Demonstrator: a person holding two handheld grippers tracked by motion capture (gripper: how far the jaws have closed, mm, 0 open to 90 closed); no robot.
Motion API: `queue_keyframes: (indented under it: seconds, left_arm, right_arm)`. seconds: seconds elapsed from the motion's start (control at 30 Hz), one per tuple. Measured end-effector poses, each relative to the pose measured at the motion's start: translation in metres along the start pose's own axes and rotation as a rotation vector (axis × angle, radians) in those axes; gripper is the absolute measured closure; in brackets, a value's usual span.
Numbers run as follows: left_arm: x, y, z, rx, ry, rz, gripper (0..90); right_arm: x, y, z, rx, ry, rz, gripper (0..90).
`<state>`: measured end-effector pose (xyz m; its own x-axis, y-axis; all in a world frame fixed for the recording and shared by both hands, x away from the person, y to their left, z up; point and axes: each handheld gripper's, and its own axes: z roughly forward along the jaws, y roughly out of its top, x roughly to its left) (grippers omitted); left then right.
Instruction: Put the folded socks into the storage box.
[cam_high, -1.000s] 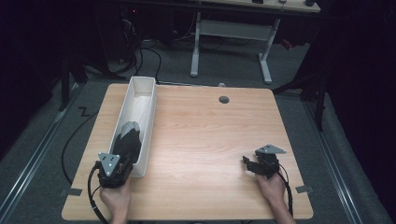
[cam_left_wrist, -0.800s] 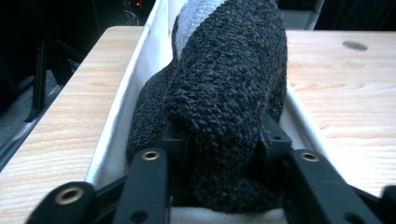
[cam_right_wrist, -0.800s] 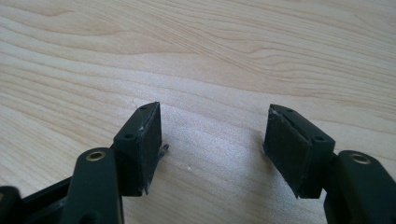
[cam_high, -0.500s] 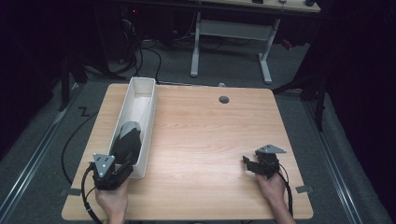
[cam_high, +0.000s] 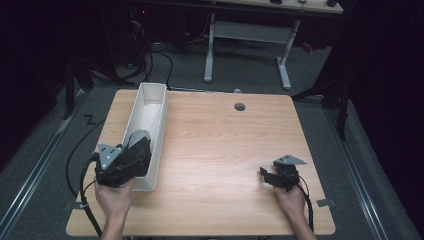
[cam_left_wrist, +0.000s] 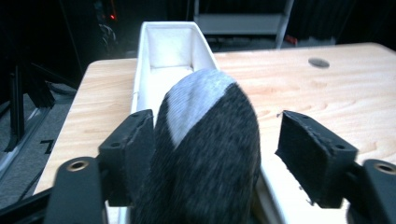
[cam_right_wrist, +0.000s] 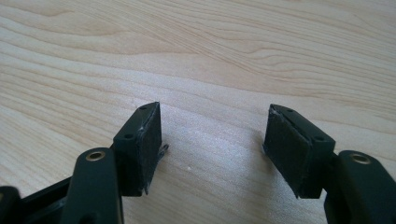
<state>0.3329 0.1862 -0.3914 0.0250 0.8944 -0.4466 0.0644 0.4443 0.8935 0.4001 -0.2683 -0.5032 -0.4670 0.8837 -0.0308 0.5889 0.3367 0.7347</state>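
A black and grey sock (cam_left_wrist: 205, 140) lies in the near end of a long white bin (cam_left_wrist: 163, 42), grey tip (cam_high: 139, 136) pointing away. My left gripper (cam_left_wrist: 217, 144) hovers just above it. Its jaws have just been opening and stand open, with the sock between them. The left pad (cam_left_wrist: 135, 144) is against the fabric and the right pad (cam_left_wrist: 308, 154) is clear of it. In the high view the left gripper (cam_high: 131, 156) is over the bin (cam_high: 150, 100) at the table's left. My right gripper (cam_high: 265, 175) rests open and empty at the front right, its jaws (cam_right_wrist: 212, 144) low over bare wood.
The wooden table (cam_high: 220, 135) has a round cable hole (cam_high: 240, 106) near its far edge. A white desk frame (cam_high: 245, 35) stands on the dark floor beyond the table. Cables trail off the left side.
The left gripper has risen and drawn back toward the person, and its jaws have spread away from the sock. The sock stays in the bin. The right gripper has not moved.
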Motion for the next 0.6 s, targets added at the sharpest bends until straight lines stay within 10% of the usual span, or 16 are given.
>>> queue_keyframes:
  seconds: [0.33,0.6]
  left_arm:
    - [0.012,-0.005,0.015,0.036,0.043,-0.001,71.1]
    - [0.032,-0.023,0.009,0.054,0.125,0.009,81.2]
  right_arm:
    - [0.000,0.000,0.000,0.001,0.002,0.002,36.5]
    - [-0.001,0.000,0.000,0.002,0.003,0.006,36.3]
